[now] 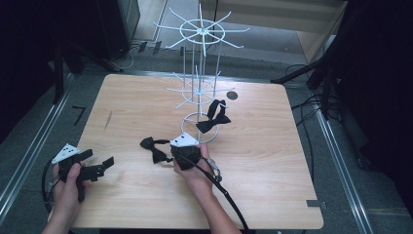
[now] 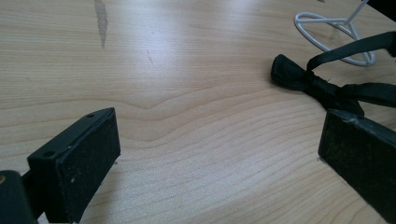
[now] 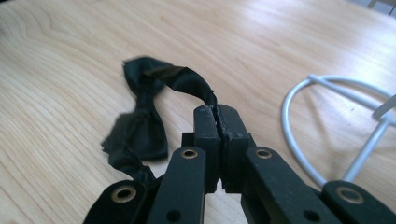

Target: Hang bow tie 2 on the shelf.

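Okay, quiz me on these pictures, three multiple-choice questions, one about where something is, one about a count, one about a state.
1. Where is the second bow tie?
A. Hanging on the white wire rack
B. Under the table
C. In the left gripper

2. How many bow ties are there?
A. One
B. Two
C. Four

3. How does the right gripper stand?
A. Wide open
B. Shut on the rack's base ring
C. Shut on the strap of the bow tie on the table

Answers: 1 A, the high view shows it on a low prong. 2 B, one hangs, one lies on the wooden table. 3 C, the right gripper view shows the strap pinched between its jaws.
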Demonstrator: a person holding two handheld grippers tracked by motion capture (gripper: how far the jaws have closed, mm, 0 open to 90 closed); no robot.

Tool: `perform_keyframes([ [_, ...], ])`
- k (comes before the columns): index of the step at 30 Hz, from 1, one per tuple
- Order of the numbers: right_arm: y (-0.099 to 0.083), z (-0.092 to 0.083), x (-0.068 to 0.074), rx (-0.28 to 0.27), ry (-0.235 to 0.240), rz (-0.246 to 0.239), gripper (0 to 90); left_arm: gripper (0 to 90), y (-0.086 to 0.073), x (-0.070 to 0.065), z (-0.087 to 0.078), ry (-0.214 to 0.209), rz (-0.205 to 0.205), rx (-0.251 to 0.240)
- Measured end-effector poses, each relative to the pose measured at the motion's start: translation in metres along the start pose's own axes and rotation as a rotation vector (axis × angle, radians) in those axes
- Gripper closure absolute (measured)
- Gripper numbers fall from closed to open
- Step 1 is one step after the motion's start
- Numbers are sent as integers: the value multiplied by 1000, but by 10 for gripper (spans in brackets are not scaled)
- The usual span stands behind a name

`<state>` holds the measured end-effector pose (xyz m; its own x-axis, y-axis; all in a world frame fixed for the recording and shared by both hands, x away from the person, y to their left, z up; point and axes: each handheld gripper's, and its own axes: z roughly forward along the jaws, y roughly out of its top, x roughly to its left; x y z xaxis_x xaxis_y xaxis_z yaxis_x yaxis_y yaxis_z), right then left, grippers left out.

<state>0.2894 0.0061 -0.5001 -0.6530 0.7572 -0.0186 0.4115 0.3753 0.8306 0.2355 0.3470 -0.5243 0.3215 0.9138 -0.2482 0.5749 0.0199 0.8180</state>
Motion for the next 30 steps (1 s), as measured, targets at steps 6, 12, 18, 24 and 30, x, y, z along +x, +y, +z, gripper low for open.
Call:
perform_keyframes([
  [6, 5, -13, 0, -60, -20, -25, 893, 0, 0, 0, 0, 0, 1, 0],
  [12, 9, -26, -1, -103, -40, -60, 893, 0, 0, 0, 0, 1, 0, 0],
  [18, 14, -40, -6, -143, -52, -64, 893, 0, 0, 0, 0, 1, 1, 0],
  [24, 16, -53, -12, -166, -70, -72, 893, 0, 0, 0, 0, 1, 0, 0],
  [30, 19, -65, -18, -188, -85, -66, 893, 0, 0, 0, 0, 1, 1, 0],
])
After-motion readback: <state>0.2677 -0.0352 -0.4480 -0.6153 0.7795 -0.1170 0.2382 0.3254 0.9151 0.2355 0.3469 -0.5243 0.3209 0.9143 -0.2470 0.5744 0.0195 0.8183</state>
